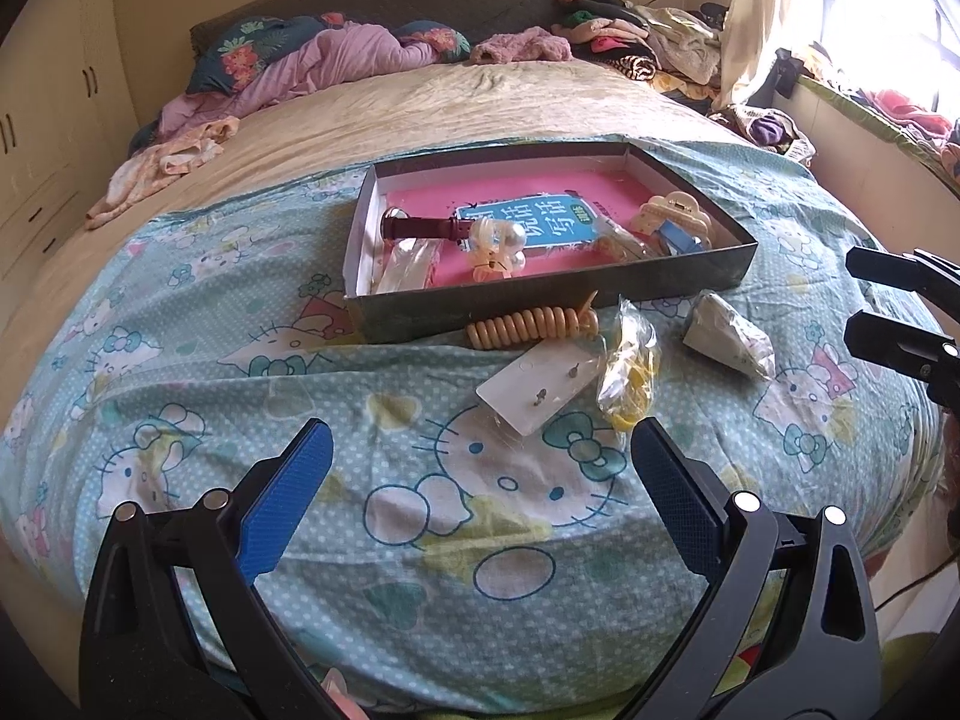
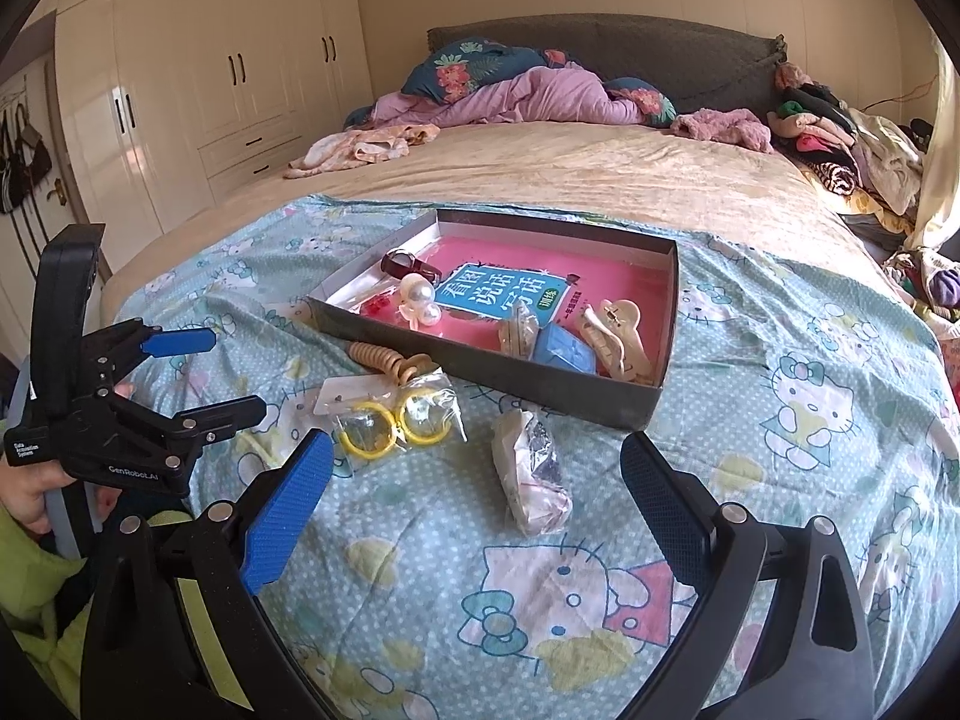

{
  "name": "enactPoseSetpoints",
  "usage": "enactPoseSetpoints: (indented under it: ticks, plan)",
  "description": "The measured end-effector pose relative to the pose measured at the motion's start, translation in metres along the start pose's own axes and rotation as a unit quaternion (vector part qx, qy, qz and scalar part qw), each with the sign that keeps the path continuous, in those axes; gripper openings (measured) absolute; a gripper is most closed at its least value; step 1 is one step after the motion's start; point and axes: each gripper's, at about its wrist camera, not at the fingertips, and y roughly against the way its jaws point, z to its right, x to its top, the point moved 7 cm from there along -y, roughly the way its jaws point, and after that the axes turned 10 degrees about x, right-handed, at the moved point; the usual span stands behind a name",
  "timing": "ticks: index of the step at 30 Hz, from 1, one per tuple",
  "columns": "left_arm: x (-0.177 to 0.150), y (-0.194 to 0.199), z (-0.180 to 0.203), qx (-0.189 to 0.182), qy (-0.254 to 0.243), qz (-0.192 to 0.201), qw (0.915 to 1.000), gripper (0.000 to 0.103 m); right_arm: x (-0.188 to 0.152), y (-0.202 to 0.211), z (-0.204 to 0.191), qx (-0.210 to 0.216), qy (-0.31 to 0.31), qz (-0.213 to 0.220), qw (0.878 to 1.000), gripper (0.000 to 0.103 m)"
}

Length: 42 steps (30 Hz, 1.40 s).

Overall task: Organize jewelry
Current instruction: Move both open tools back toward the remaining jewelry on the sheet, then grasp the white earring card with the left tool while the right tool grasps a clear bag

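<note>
- Left hand-held gripper (image 1: 480, 456): blue-padded fingers spread wide, nothing between them, hovering above the pale blue cartoon-cat bed sheet (image 1: 420, 540).
- Right hand-held gripper (image 2: 474, 468): also wide open and empty, above the same sheet.
- Shallow dark cardboard box tray (image 1: 540, 300) lies on the sheet, with a pink book with a blue title panel (image 2: 498, 294) lining its floor.
- In the tray, at one end: maroon-strapped wristwatch (image 1: 420, 227), pearl-and-white hair ornament (image 1: 498, 246), clear plastic packet (image 1: 408, 267).
- In the tray, at the other end: cream plastic claw hair clip (image 2: 618, 330), small blue box (image 2: 564, 348), small clear bag (image 2: 519, 327).
- Outside, on the sheet, touching the tray's near wall: tan coiled spiral hair tie (image 1: 531, 324).
- Just in front of it: white earring card with small studs (image 1: 540, 390), overlapped at its edge by a clear bag holding yellow hoop rings (image 2: 396, 420).
- Crumpled whitish plastic packet (image 2: 534, 480) lies apart from those, near the right gripper's open fingers.
- Far end of the bed: purple and floral bedding (image 2: 510, 90).
</note>
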Motion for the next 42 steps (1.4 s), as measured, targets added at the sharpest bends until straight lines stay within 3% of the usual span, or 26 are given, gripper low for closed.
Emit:
enactPoseSetpoints:
  ticks: [12,22,35,42]
  plan:
    - [-0.012,-0.021,-0.005,-0.005,-0.001,-0.027,0.9996,0.092,-0.014,-0.015,0.012,-0.005,-0.013,-0.021,1.0,0.096]
    - [-0.014,-0.042,-0.003,-0.025,0.0,-0.048,0.9985,0.07,-0.028,-0.037,0.024,-0.009,-0.025,-0.046,0.999,0.096]
    - [0.001,-0.07,0.027,-0.064,-0.048,-0.064,0.9947,0.065,-0.033,-0.067,0.044,-0.012,-0.025,-0.077,0.997,0.094]
    - [0.004,-0.081,0.033,-0.075,-0.053,-0.073,0.9931,0.064,-0.035,-0.09,0.049,-0.011,-0.004,-0.101,0.995,0.074]
